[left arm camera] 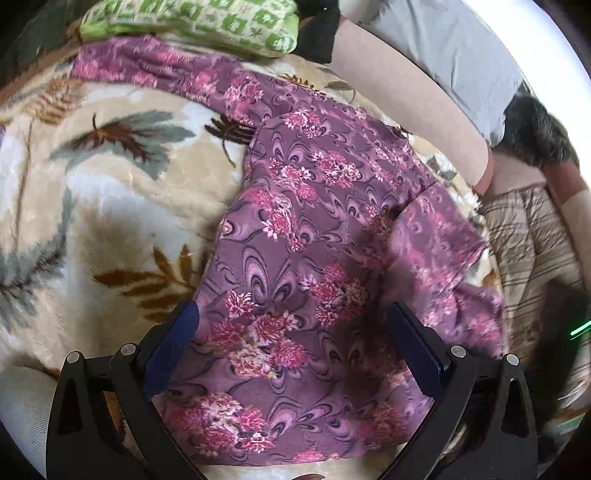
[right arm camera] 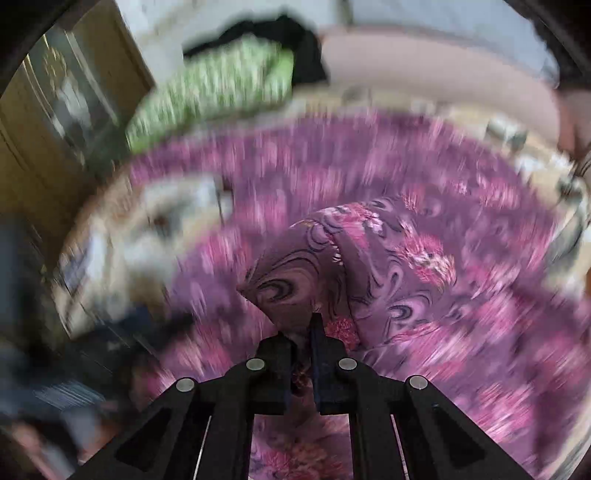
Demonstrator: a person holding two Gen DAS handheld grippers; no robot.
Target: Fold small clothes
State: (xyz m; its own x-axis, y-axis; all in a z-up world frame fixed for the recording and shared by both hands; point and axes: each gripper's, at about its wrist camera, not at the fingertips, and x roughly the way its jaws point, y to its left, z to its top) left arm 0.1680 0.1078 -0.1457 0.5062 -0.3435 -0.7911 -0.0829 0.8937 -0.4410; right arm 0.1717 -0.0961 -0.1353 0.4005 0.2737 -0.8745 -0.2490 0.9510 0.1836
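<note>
Left wrist view gives me the clearer look: the purple floral-print garment (left arm camera: pixel 314 229) lies spread across the cream plush blanket with brown and grey leaf patterns (left arm camera: pixel 110 192), one long sleeve stretching away toward the far left. My left gripper (left arm camera: pixel 293 325) hangs over the near part of the garment with its jaws wide apart, the blue pads (left arm camera: pixel 177 343) on either side of the fabric and nothing between them. Beyond the sleeve sits a green and white patterned cushion (left arm camera: pixel 192 26), touching the far end of the cloth. To the right I see a person's bare arm (left arm camera: pixel 406 92) in a grey short sleeve, and next to it a beige striped cloth (left arm camera: pixel 528 240).

Right wrist view is heavily smeared by motion, but the centre is sharp enough: my right gripper (right arm camera: pixel 301 332) has its jaws closed on a bunched fold of the same purple garment (right arm camera: pixel 332 251), which rises in a peak just ahead of the fingertips above the rest of the fabric. The green cushion (right arm camera: pixel 221 88) shows blurred at the far side, with a brown wooden cabinet (right arm camera: pixel 55 129) at the left.
</note>
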